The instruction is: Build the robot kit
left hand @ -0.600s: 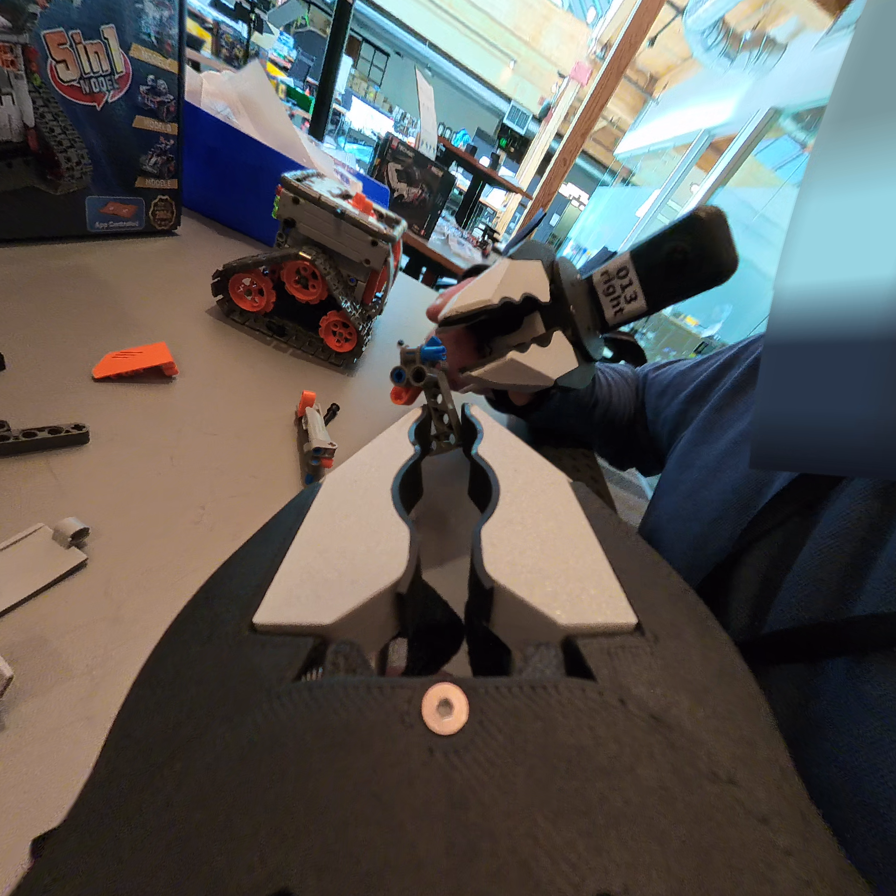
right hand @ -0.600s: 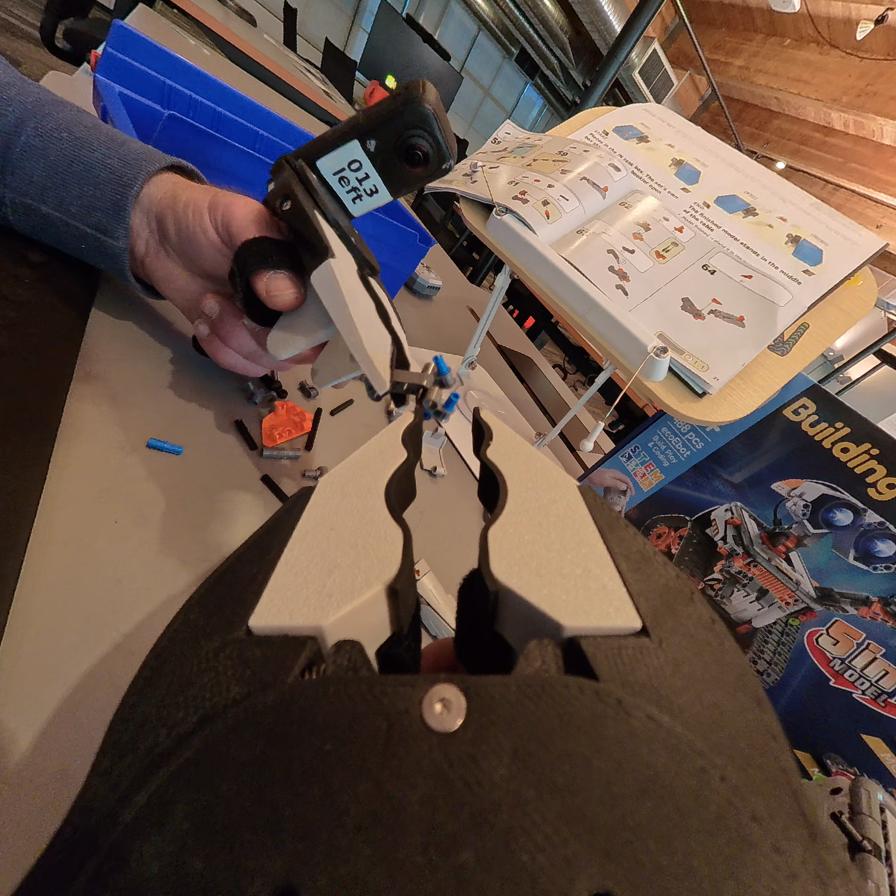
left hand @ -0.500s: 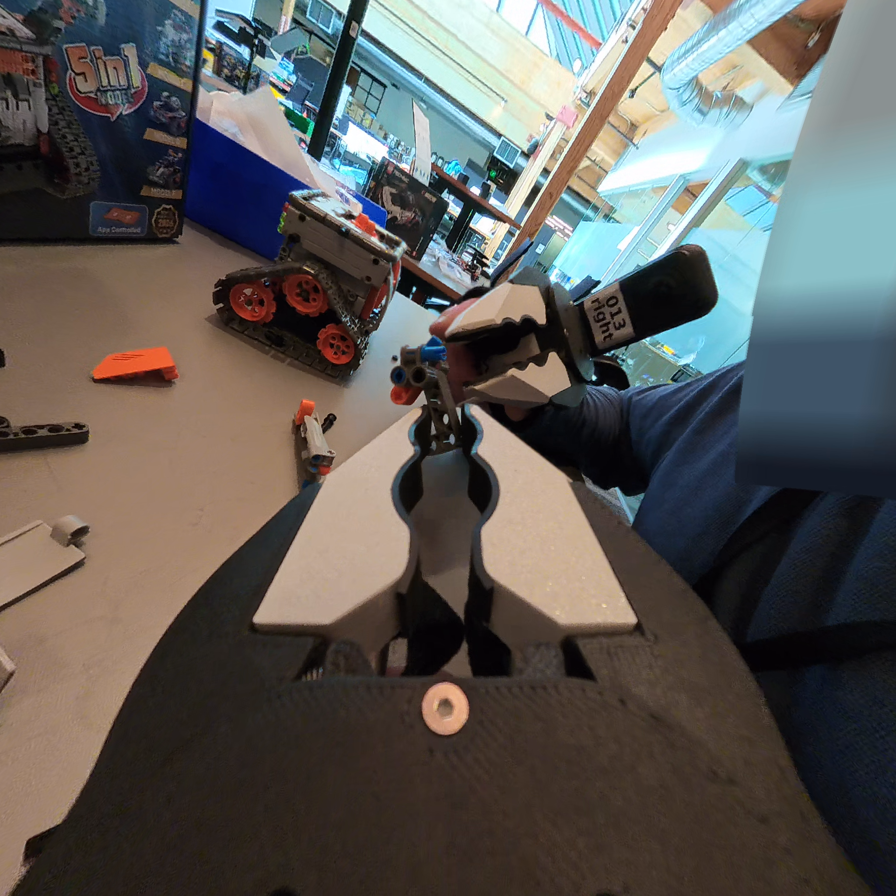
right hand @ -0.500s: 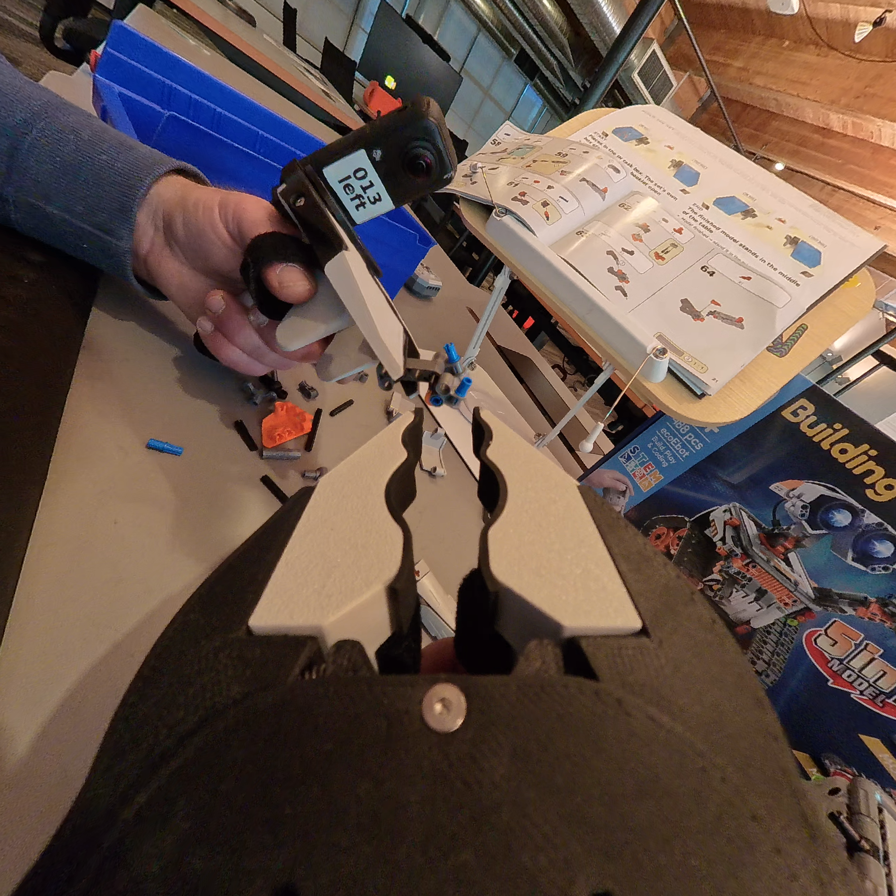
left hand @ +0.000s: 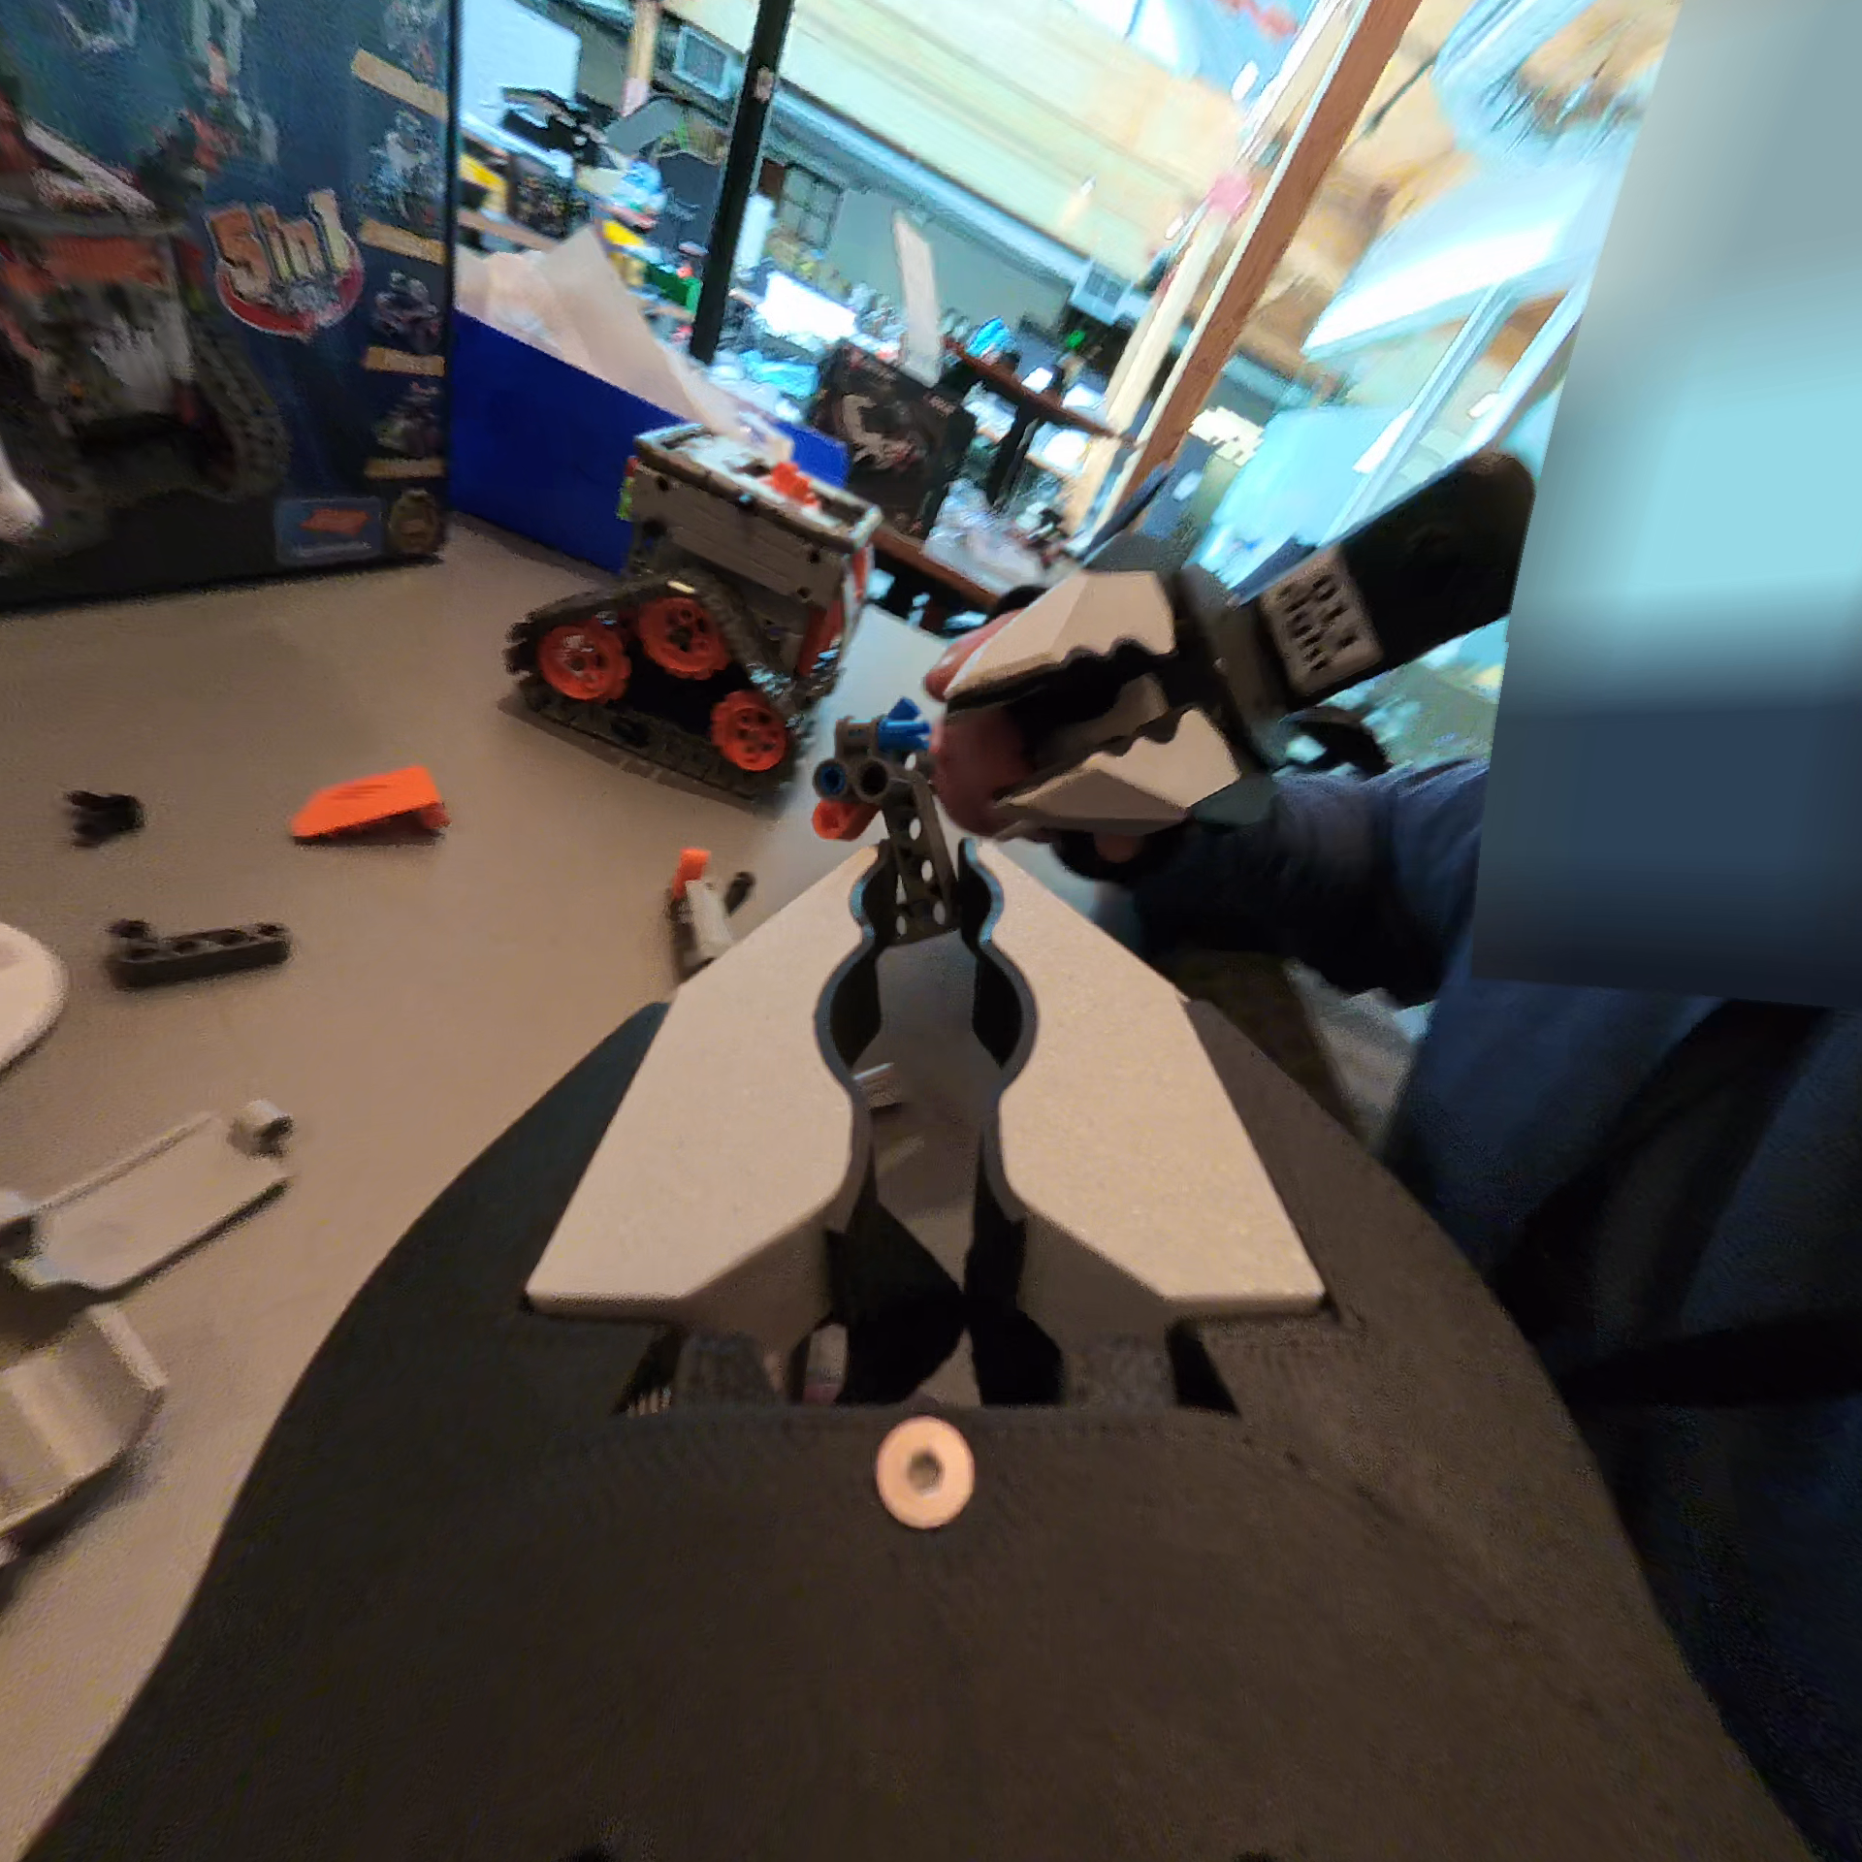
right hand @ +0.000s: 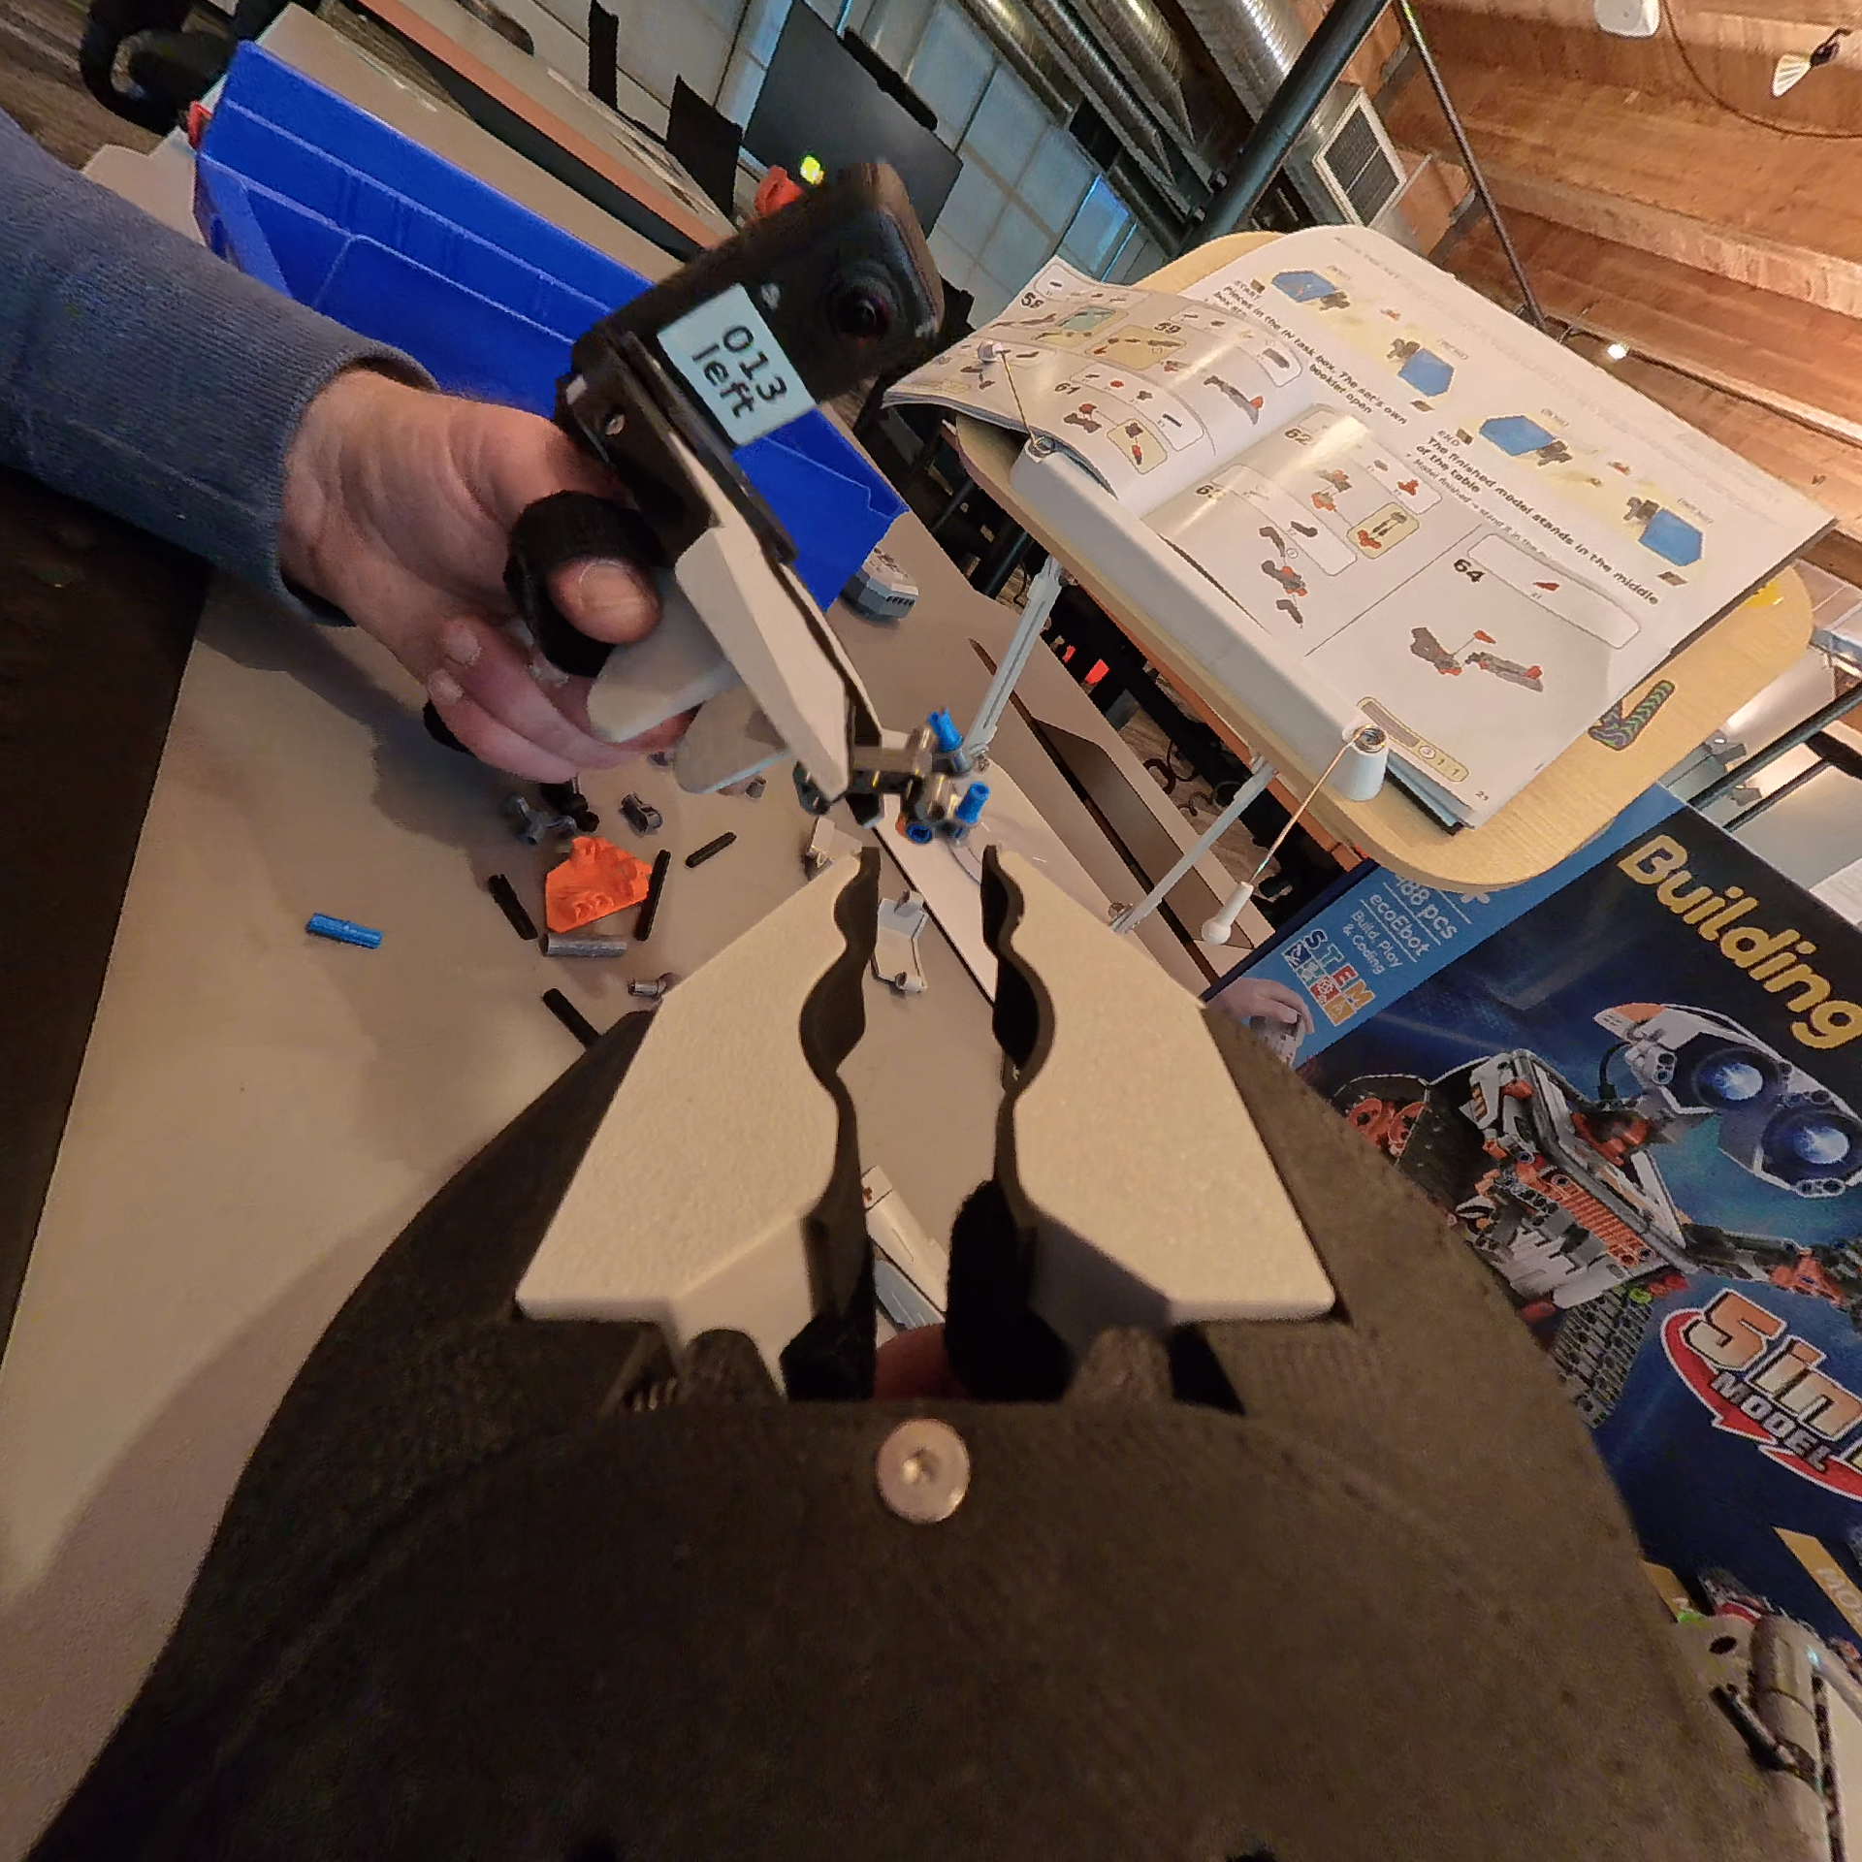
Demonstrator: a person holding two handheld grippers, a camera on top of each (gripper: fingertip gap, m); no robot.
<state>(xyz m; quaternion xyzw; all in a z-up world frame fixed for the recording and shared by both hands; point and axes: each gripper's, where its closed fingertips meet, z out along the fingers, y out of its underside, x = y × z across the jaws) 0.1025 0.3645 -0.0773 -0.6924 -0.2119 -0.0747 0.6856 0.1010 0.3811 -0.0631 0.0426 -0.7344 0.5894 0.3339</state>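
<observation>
Left hand-held gripper (left hand: 915,887) clamps a small brick assembly (left hand: 887,796) above the counter (left hand: 302,1008); right hand-held gripper (right hand: 922,867) stands apart.
We judge it light, rigid, loosely pinned: best gripped by its dark beam, clear of the blue pins (right hand: 957,771).

Small brick assembly (left hand: 887,806) pinched at the left gripper (left hand: 917,887) tips, raised over the table (left hand: 403,1008).

From the left gripper, the right gripper (left hand: 1068,736) sits just beyond at 1 o'clock, its tips near the assembly. The tracked model (left hand: 705,625) stands on the table at 11 o'clock, with the kit box (left hand: 222,282) farther off at 10 and a bin (left hand: 544,443) between them behind. A wedge piece (left hand: 368,803) and a holed beam (left hand: 196,949) lie on the table at 9 to 10 o'clock. From the right gripper (right hand: 922,867), the open booklet (right hand: 1360,504) rests on a stand (right hand: 1572,816) at 1 o'clock.
</observation>
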